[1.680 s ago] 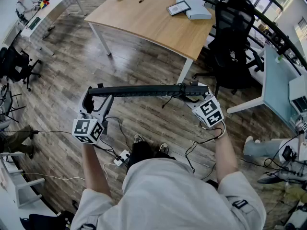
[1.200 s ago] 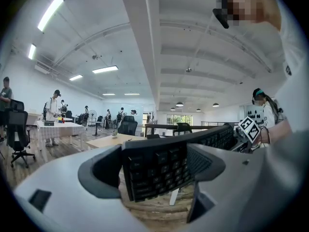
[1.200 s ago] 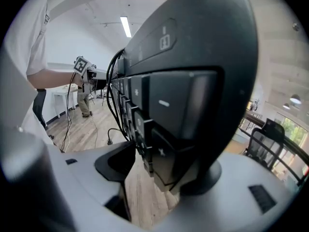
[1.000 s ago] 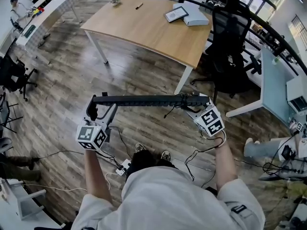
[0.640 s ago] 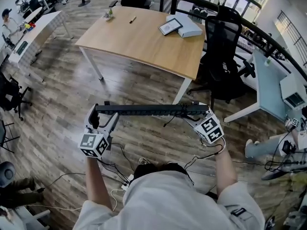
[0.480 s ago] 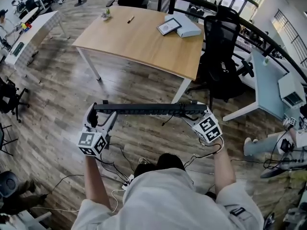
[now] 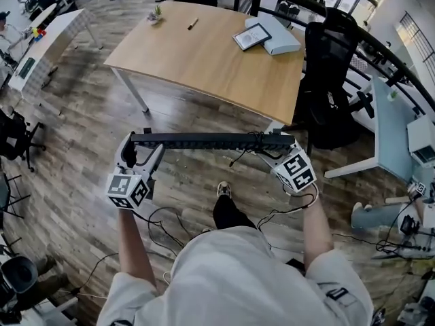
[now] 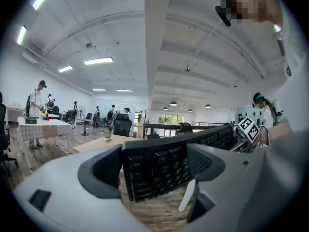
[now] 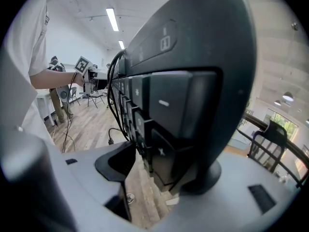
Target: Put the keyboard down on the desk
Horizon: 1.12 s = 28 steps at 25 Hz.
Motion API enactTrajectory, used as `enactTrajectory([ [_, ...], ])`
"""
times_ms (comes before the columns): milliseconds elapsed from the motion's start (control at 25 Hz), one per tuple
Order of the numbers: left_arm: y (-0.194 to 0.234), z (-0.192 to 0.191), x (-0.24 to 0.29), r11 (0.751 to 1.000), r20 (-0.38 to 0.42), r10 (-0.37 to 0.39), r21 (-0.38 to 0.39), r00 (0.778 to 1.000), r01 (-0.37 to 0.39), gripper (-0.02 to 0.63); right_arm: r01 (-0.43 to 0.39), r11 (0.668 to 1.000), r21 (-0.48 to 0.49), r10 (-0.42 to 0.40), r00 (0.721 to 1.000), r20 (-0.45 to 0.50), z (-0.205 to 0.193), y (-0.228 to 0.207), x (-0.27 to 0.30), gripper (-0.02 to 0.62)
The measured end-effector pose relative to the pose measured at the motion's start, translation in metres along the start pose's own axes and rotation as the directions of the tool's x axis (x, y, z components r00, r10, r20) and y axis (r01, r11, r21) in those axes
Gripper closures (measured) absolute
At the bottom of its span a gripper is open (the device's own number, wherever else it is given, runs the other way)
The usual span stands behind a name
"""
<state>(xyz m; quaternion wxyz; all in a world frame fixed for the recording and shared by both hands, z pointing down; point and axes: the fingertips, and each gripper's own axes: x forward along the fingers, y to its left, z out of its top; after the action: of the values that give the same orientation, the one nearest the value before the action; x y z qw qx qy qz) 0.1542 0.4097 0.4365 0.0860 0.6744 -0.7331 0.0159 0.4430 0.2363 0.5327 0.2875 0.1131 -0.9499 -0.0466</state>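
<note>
A long black keyboard (image 7: 211, 141) hangs level above the wooden floor, carried between both grippers. My left gripper (image 7: 132, 156) is shut on its left end; in the left gripper view the keys (image 8: 159, 170) sit between the two jaws. My right gripper (image 7: 275, 149) is shut on the right end, where the keyboard (image 9: 159, 105) fills the right gripper view and its cable (image 9: 112, 86) hangs down. The wooden desk (image 7: 204, 46) stands ahead in the head view, a short way beyond the keyboard.
On the desk lie a tablet (image 7: 251, 37), a white box (image 7: 274, 34), a pen (image 7: 193, 24) and a small plant (image 7: 157, 13). A black office chair (image 7: 331, 66) stands at the desk's right. Cables (image 7: 163, 216) trail on the floor. People (image 8: 37, 112) stand far off.
Both grippers have carried the keyboard forward across the floor toward the desk, which now lies nearer. The grip on both ends is unchanged.
</note>
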Motion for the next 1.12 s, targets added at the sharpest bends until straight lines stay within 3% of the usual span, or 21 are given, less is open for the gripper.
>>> enactTrajectory([
  [520,0.050,0.038,0.130,0.998,-0.010,0.052,0.023,0.999,-0.052,0.193,-0.067,0.998,0.003,0.067,0.998,0.023,0.038,-0.120,0.093,0.322],
  [840,0.082,0.033,0.171,0.999,-0.037,0.052,-0.004,0.998,-0.053,0.193,-0.080,0.997,0.010,0.080,0.997,0.001,0.048,-0.148,0.133,0.322],
  [1120,0.134,0.024,0.222,1.000,-0.052,-0.007,-0.027,0.999,0.006,0.193,-0.048,0.998,0.043,0.049,0.998,-0.044,0.059,-0.164,0.180,0.322],
])
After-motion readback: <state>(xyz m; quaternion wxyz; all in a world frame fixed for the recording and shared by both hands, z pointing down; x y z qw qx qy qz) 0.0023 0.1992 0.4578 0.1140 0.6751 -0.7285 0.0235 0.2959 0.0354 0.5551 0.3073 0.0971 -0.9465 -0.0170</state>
